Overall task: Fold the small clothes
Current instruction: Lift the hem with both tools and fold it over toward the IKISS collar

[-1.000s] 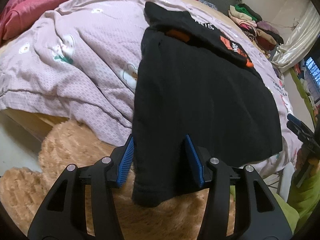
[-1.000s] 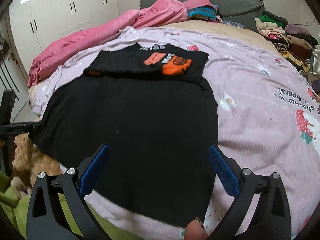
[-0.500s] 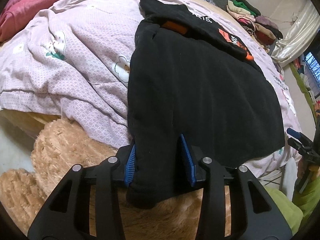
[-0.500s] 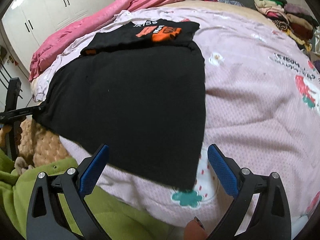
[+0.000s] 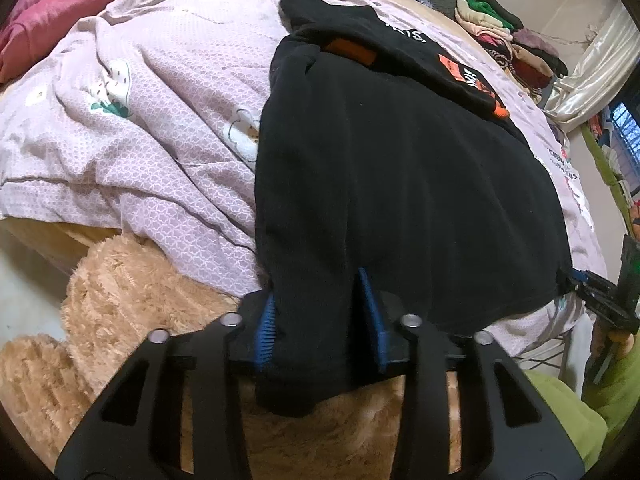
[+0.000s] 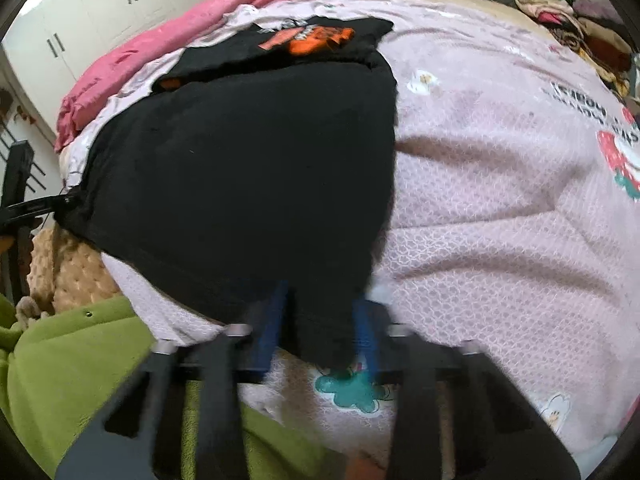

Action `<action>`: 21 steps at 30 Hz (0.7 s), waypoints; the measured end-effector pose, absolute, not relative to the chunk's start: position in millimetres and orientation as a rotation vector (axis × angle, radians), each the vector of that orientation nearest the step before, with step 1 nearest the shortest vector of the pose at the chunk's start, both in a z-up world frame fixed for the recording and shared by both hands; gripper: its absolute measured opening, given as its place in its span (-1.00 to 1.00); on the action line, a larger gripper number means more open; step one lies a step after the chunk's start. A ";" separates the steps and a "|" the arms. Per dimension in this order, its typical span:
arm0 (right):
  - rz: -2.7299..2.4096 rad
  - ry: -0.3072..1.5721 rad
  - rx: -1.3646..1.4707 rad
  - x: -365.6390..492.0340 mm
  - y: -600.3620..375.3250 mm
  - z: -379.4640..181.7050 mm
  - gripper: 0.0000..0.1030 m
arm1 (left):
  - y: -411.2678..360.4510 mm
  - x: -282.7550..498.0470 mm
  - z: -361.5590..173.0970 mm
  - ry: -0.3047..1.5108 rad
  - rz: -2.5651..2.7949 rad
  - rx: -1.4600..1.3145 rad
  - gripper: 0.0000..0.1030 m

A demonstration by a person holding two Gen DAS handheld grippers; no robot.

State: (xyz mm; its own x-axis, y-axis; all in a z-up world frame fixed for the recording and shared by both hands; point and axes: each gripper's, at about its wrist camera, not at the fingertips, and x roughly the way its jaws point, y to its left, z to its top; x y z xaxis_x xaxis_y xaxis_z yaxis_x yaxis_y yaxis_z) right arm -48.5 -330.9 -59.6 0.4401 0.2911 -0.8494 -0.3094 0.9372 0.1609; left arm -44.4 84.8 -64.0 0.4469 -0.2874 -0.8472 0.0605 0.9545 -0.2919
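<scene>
A black garment [image 5: 400,184] lies spread flat on a lilac quilt [image 5: 160,120], its near edge hanging over the bed's side. My left gripper [image 5: 320,316] is closing, its blue pads squeezing a bunched near corner of the cloth. In the right wrist view the same garment [image 6: 248,168] reaches down to my right gripper [image 6: 320,324], blurred, whose jaws are closing with the other near corner pinched between them. Each gripper shows in the other's view at the cloth's edge: the right gripper [image 5: 592,288] and the left gripper [image 6: 60,204].
A second black shirt with orange print [image 5: 440,60] lies past the garment's far edge. A tan plush toy [image 5: 120,300] sits below the bed edge, green fabric [image 6: 80,360] beside it. A pink blanket [image 5: 60,8] and stacked clothes [image 5: 500,28] line the far side.
The left jaws have narrowed onto the cloth corner. The right gripper moved down to the garment's near right corner and its jaws went from wide open to closed around it.
</scene>
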 end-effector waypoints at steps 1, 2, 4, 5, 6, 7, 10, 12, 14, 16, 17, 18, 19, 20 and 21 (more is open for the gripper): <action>0.382 1.041 -0.028 -49.7 -329.1 -56.5 -0.78 | 84.2 -45.0 -62.8 1.085 -0.218 -0.231 -0.73; 0.386 1.031 -0.041 -50.8 -327.6 -53.6 -0.83 | 83.1 -45.3 -61.3 1.079 -0.220 -0.228 -0.78; 0.405 1.008 -0.051 -52.8 -325.3 -47.1 -0.85 | 81.8 -46.7 -57.6 1.068 -0.219 -0.222 -0.88; 0.414 0.995 -0.044 -53.3 -325.2 -43.2 -0.86 | 82.1 -47.3 -56.2 1.066 -0.222 -0.223 -0.88; 0.426 0.980 -0.027 -53.8 -326.0 -37.9 -0.86 | 83.6 -48.0 -54.1 1.064 -0.225 -0.229 -0.90; 0.432 0.961 -0.015 -54.2 -327.0 -33.0 -0.86 | 85.8 -48.7 -51.3 1.057 -0.225 -0.239 -0.91; 0.450 0.895 0.004 -55.3 -329.3 -15.3 -0.86 | 91.2 -48.2 -43.0 1.034 -0.224 -0.257 -0.93; 0.462 0.850 0.028 -54.2 -332.3 -4.2 -0.86 | 96.1 -48.1 -35.6 1.013 -0.232 -0.286 -0.93; 0.465 0.810 0.050 -52.0 -335.0 5.7 -0.86 | 97.9 -47.9 -28.4 0.993 -0.234 -0.294 -0.93; 0.454 0.777 0.063 -49.5 -336.9 13.6 -0.86 | 100.2 -46.6 -21.2 0.976 -0.240 -0.307 -0.93; 0.450 0.765 0.066 -47.5 -337.1 16.1 -0.86 | 101.8 -45.4 -16.1 0.963 -0.239 -0.315 -0.93; 0.446 0.747 0.074 -45.1 -337.7 20.2 -0.86 | 102.1 -44.5 -12.2 0.955 -0.240 -0.315 -0.93; 0.443 0.734 0.079 -44.3 -338.6 22.6 -0.86 | 102.2 -43.6 -8.5 0.947 -0.240 -0.313 -0.93; 0.438 0.719 0.084 -43.0 -340.1 25.9 -0.86 | 102.2 -42.9 -5.7 0.941 -0.240 -0.314 -0.93; 0.434 0.708 0.091 -41.5 -341.7 28.7 -0.86 | 102.0 -42.1 -2.7 0.934 -0.242 -0.315 -0.93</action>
